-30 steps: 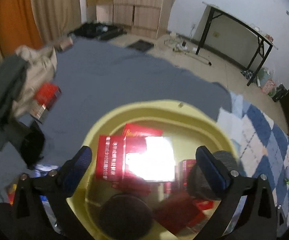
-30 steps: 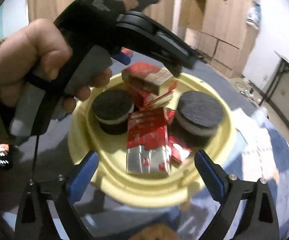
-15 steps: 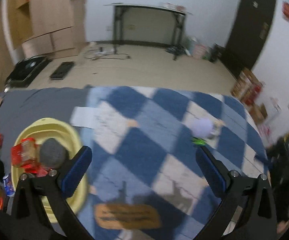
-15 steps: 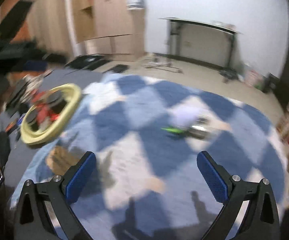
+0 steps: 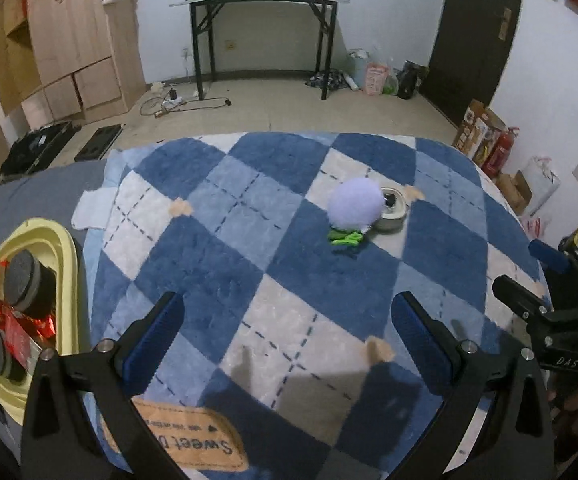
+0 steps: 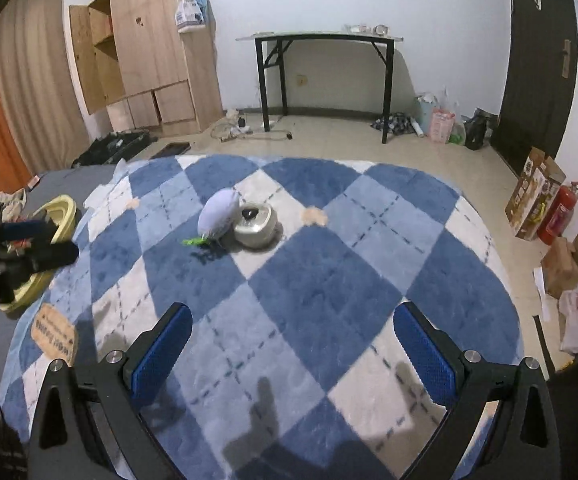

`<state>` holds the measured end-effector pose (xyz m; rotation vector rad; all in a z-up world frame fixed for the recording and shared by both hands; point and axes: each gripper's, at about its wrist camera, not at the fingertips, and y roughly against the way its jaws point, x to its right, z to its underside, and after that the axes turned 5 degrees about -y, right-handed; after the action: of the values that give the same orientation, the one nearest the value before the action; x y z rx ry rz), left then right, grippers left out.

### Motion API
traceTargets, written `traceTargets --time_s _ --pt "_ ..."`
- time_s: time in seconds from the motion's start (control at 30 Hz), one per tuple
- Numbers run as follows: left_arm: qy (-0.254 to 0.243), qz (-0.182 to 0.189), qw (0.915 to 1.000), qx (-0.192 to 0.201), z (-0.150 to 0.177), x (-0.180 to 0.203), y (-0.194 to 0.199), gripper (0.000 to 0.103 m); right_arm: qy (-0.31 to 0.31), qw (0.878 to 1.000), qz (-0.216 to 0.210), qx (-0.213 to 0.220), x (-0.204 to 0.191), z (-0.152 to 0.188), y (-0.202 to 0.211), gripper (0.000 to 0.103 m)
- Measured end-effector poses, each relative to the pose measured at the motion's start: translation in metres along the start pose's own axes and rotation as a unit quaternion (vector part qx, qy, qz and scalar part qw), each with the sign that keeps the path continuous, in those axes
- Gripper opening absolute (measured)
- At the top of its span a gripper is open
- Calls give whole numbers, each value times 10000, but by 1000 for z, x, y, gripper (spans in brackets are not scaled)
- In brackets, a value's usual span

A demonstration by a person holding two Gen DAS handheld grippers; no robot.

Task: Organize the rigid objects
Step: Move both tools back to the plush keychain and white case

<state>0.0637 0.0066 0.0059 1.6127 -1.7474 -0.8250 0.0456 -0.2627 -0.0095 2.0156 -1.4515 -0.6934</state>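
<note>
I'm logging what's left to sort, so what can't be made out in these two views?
- Basin contents, left view: cut off by the frame edge and the left gripper; count unclear.
- Basin, right view: mostly behind the other gripper's dark body.
- Round tin, left view: partly behind the purple ball; the dark bit on its lid is too small to name.
- Green thing: too small.

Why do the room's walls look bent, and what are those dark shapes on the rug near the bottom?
Both views: a fisheye lens curves the walls and darkens the corners. Left wrist view: the open left gripper throws shadows on the rug. Right wrist view: the open right gripper does too; the lilac ball looks slightly soft.
</note>
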Motion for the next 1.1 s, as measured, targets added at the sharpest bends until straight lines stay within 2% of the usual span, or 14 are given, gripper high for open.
traceTargets --time_s 0.17,0.37,0.7,0.97,1.1 --pt "99 104 9999 -41 3 -4 -7 103 -139 9999 -50 19 5 2 -20 103" --pt "39 194 9997 -109 6 -2 -11 103 76 10000 23 3 -2 11 -27 103" --pt "-232 125 9995 -153 7 11 -19 103 269 9996 38 -34 -1 15 -45 103" --pt "-12 74 9999 -112 5 2 -15 103 361 9993 -62 65 2 21 -55 103" --pt "70 141 9998 -135 4 -1 -15 103 389 9992 -124 28 -1 18 -74 103"
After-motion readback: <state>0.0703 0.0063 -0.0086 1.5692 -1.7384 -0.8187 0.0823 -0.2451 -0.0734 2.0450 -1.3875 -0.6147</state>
